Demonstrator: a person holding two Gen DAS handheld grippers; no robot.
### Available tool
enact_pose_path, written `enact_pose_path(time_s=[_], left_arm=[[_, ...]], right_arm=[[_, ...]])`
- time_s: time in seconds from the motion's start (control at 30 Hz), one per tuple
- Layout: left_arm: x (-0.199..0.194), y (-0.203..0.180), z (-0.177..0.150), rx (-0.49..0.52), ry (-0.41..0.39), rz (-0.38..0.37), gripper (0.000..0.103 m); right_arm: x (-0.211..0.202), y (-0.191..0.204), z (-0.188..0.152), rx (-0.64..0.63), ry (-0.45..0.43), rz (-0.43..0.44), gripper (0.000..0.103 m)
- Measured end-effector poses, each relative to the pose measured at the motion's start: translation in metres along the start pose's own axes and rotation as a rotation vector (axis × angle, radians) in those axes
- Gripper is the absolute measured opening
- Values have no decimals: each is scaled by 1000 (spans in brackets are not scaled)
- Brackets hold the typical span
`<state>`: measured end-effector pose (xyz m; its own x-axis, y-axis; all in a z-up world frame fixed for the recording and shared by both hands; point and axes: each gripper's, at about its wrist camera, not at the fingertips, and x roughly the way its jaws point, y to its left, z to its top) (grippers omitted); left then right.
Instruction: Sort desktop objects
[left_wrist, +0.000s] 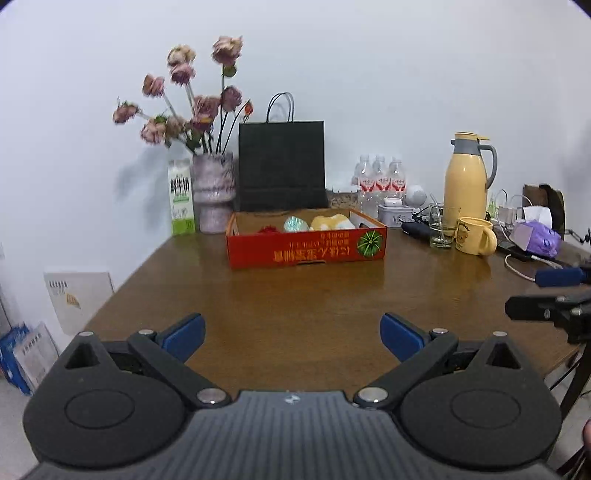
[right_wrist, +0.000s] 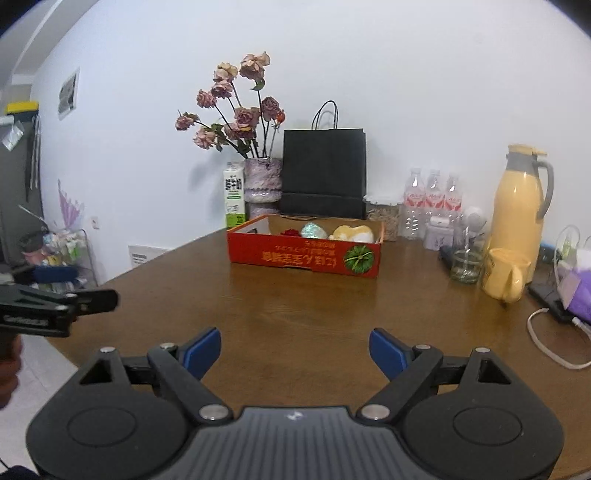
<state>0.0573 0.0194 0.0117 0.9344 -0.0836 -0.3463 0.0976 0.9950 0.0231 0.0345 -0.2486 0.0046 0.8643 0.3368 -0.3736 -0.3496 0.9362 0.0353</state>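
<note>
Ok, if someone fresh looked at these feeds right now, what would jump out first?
Probably the red box mid-table, printed upside down, with a few small items inside. Behind it the black bag and the vase of dried roses stand against the wall, and the yellow jug with its matching mug stands at the right. Both hand-held grippers, left and right, hang open and empty over bare wood.

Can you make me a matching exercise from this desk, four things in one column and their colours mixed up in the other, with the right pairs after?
Things:
1. paper bag
2. thermos jug
3. cardboard box
4. milk carton

Colours:
A. yellow with a grey handle
B. white and green
C. black
D. red with a watermelon picture

Pairs: 1-C, 2-A, 3-D, 4-B
</note>
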Motion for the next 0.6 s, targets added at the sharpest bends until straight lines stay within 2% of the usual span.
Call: enact_pose_path(time_s=[0.1, 0.23, 0.3, 0.4, 0.47, 0.6], left_arm=[[-9, -7, -7, 15, -13, 3, 103], [-26, -20, -19, 89, -81, 9, 103], [-35, -23, -25, 71, -102, 3, 103], [-40, -25, -29, 31, -92, -10, 103], [-42, -25, -28, 3, -80, -2, 103], [-38, -20, -22, -44, 3, 82, 103]], right_arm=[[-4, 1, -9, 24, 3, -6, 87], [-18, -1, -21, 15, 9, 0, 87], [-23, 0, -22, 4, 32, 6, 87], [-28, 11, -19, -29, 13, 5, 88], [-26, 24, -15, -31, -7, -37, 88], [-19, 36, -11, 46, 8, -31, 88]])
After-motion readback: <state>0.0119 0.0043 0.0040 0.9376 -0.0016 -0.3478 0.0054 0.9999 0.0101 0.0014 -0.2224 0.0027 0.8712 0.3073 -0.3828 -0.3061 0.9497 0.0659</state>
